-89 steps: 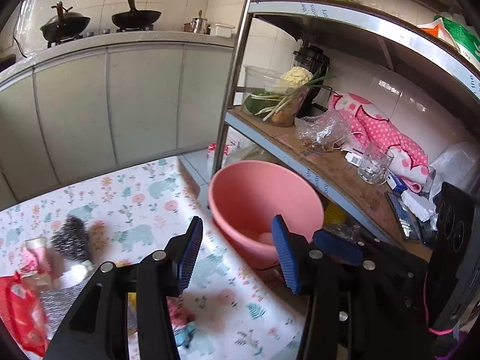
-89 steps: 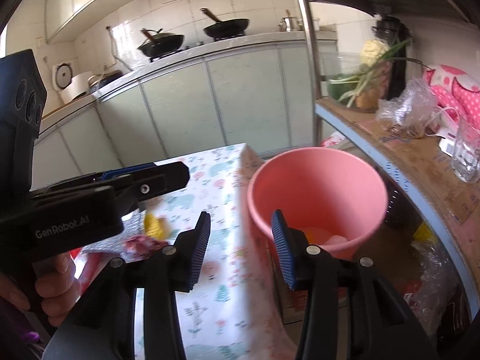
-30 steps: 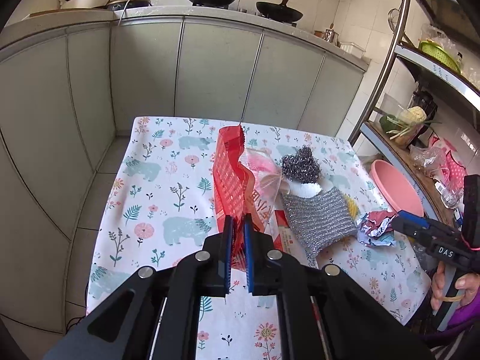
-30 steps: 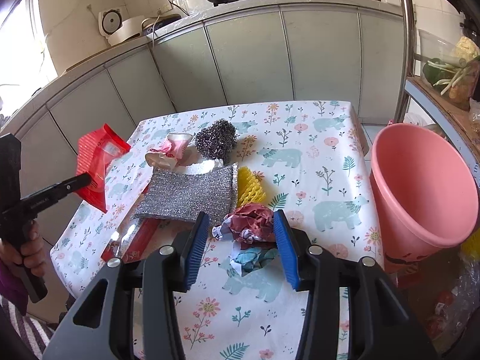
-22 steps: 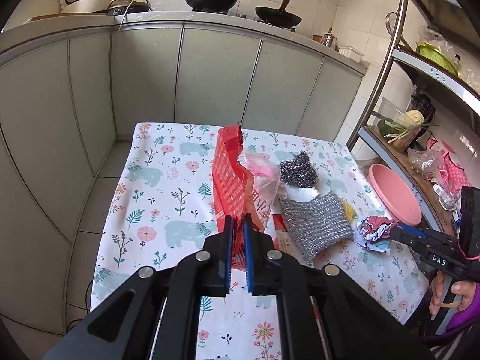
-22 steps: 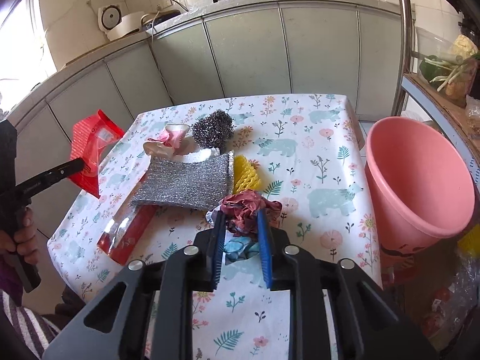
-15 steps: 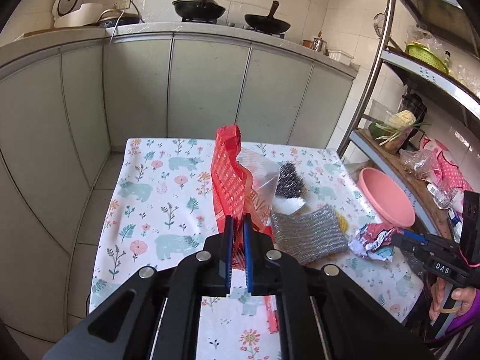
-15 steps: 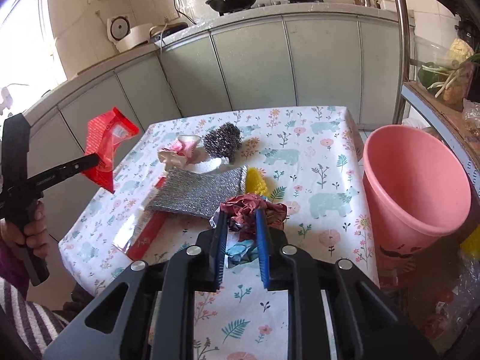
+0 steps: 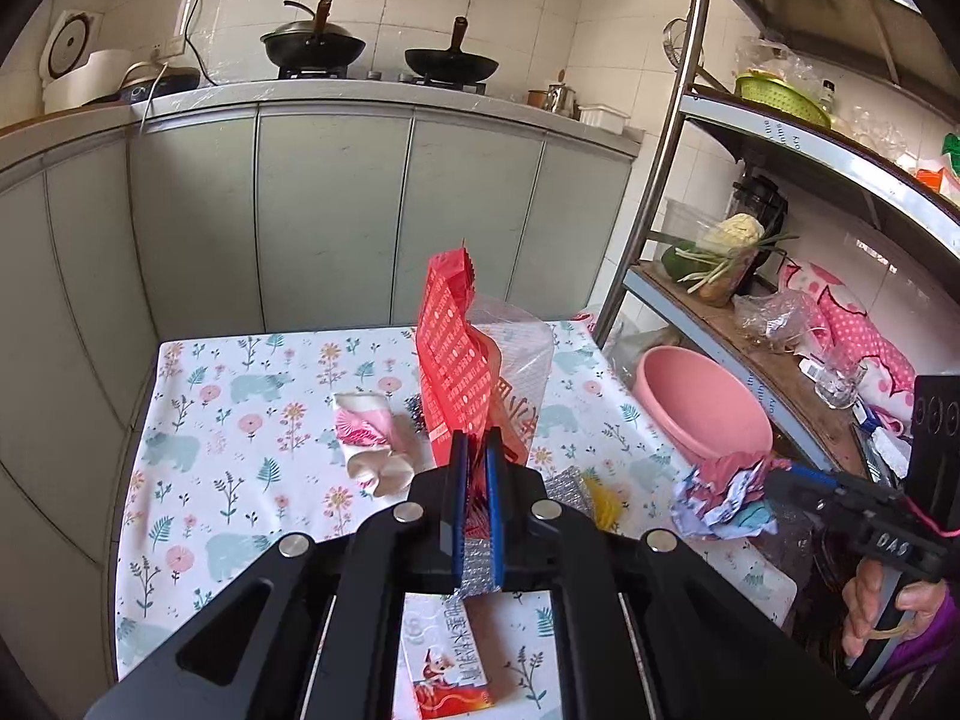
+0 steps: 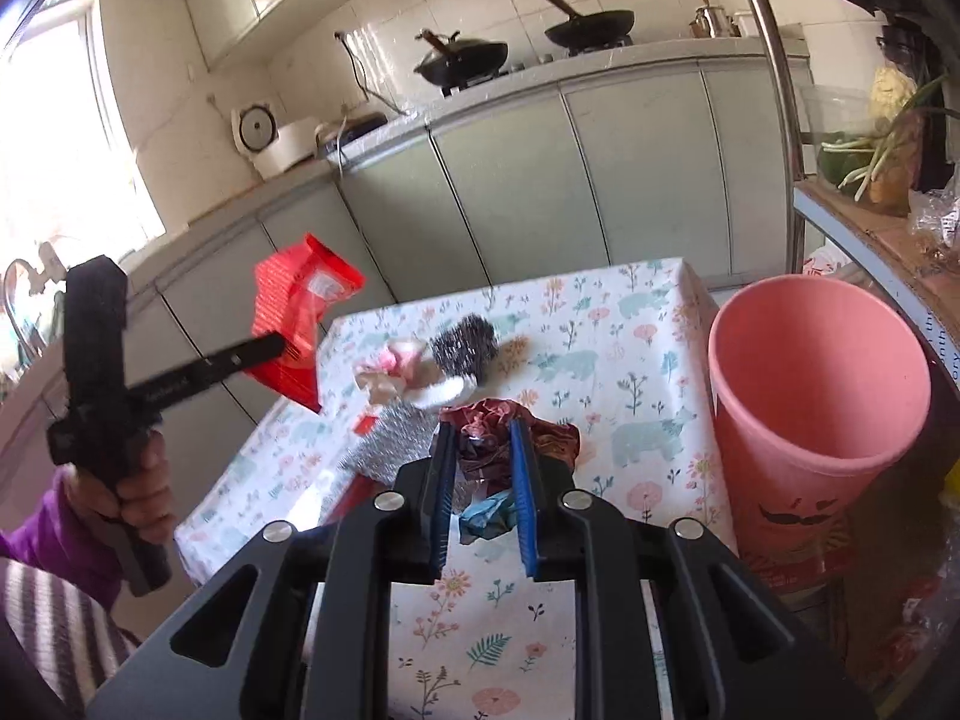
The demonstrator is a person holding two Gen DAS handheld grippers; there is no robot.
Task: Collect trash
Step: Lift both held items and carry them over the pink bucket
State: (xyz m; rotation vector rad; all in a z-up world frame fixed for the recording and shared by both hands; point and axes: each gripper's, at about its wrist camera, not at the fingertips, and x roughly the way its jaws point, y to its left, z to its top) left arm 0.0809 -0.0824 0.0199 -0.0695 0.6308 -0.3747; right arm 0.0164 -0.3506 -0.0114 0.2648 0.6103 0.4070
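Table (image 9: 198,420): cup (image 9: 372,444) mid, scrubber (image 10: 465,345) just beside it, cloth (image 10: 390,450) nearer the front edge, packet (image 9: 447,654) at front edge. Bucket (image 10: 816,384) off table's right edge, below shelf (image 9: 750,354). Counter (image 9: 300,96) behind table w/ 2 woks (image 9: 312,45).

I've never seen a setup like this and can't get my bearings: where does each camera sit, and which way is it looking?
Left wrist: rides the left claw, looking along it over the floral table; that claw grips a red wrapper; the other hand shows at right.
Right wrist: rides the right claw, which is clamped on crumpled wrappers, facing the cabinets; the left hand shows.
Shared: table, pink bin, steel scrubber, both woks.
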